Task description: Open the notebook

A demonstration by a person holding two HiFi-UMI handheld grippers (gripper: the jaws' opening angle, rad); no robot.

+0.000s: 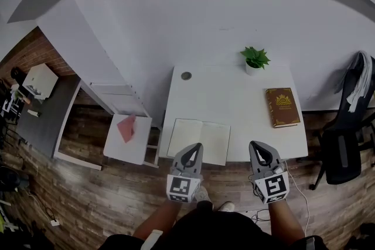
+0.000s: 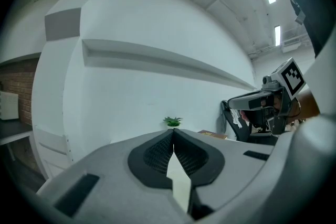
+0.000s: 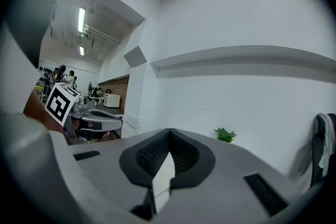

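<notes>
The notebook (image 1: 199, 140) lies open near the front edge of the white table (image 1: 246, 102), its pale pages facing up. My left gripper (image 1: 195, 148) is held level at the table's front, its tip over the notebook's near edge in the head view. Its jaws meet with nothing between them, as the left gripper view (image 2: 173, 131) also shows. My right gripper (image 1: 256, 145) hovers to the right of the notebook at the table's front edge. It is shut and empty too, as seen in the right gripper view (image 3: 169, 131). The notebook is hidden in both gripper views.
A brown hardcover book (image 1: 282, 106) lies at the table's right, and a small potted plant (image 1: 255, 60) stands at the back. A white side stool (image 1: 128, 137) with a red sheet is to the left. A black chair (image 1: 345, 149) draped with clothing stands to the right.
</notes>
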